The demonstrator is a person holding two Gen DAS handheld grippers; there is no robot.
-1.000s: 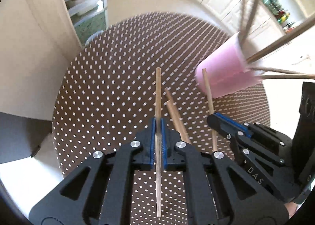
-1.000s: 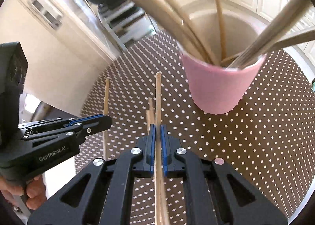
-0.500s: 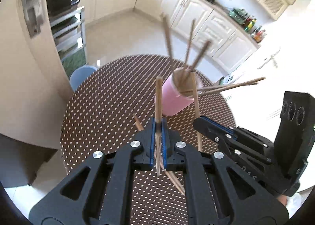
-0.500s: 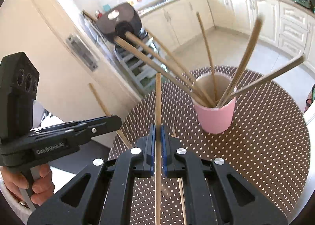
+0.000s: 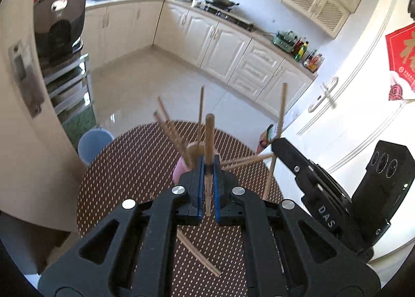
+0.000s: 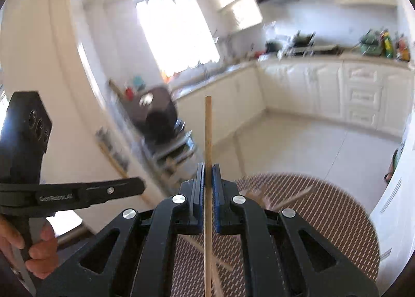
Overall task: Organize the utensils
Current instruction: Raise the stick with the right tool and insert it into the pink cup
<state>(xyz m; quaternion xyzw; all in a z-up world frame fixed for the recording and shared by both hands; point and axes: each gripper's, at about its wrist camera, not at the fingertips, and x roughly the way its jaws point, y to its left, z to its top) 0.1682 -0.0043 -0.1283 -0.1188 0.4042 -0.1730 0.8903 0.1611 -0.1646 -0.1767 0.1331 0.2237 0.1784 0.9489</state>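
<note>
My left gripper (image 5: 207,167) is shut on a wooden chopstick (image 5: 209,141) and holds it upright, high above the table. Below it a pink cup (image 5: 179,170) holds several chopsticks (image 5: 168,125) fanned outward. My right gripper (image 6: 207,169) is shut on another wooden chopstick (image 6: 208,136), also raised; it shows at right in the left wrist view (image 5: 278,146), its chopstick (image 5: 281,107) sticking up. The left gripper shows at left in the right wrist view (image 6: 137,186). One chopstick (image 5: 199,252) lies on the table under my left gripper.
The round table has a brown polka-dot cloth (image 5: 124,167). A blue bin (image 5: 94,143) stands on the floor at its far left edge. A rack with a dark appliance (image 5: 61,29) stands left. Kitchen cabinets (image 5: 220,45) line the back.
Both grippers have risen well above the table, each carrying its chopstick. The cup and table now look much smaller and lower in both views.
</note>
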